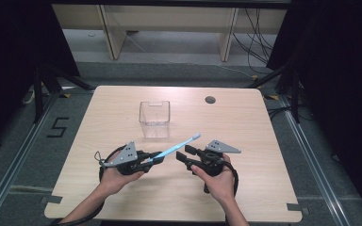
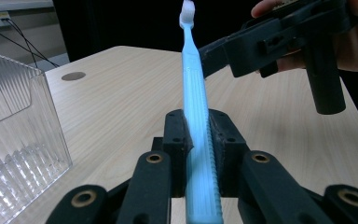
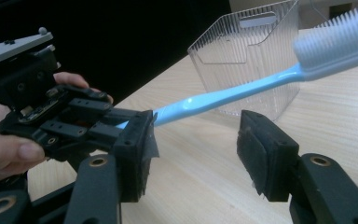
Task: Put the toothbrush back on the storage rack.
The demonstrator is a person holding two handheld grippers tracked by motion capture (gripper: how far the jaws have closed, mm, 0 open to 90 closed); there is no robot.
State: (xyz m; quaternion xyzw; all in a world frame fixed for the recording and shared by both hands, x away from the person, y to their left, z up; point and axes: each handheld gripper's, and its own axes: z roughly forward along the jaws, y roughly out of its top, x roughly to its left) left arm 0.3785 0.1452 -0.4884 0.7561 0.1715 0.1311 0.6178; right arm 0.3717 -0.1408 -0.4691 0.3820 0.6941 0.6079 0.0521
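A light blue toothbrush (image 1: 174, 149) with a white bristle head (image 1: 195, 136) is held by its handle, above the table, in my left gripper (image 1: 158, 159), which is shut on it. In the left gripper view the toothbrush (image 2: 196, 93) rises from between the pads (image 2: 177, 140), head pointing away. My right gripper (image 1: 184, 155) stands open just right of the brush, its jaws pointing toward it. In the right gripper view the brush (image 3: 228, 95) crosses above the open jaws without touching the pads (image 3: 261, 149); my left gripper (image 3: 142, 122) grips its end.
A clear ribbed plastic bin (image 1: 154, 118) stands empty behind the grippers at mid table, seen also as the bin (image 2: 18, 135) and the bin (image 3: 251, 51). A round cable hole (image 1: 210, 100) lies at the back right of the wooden table (image 1: 245, 141).
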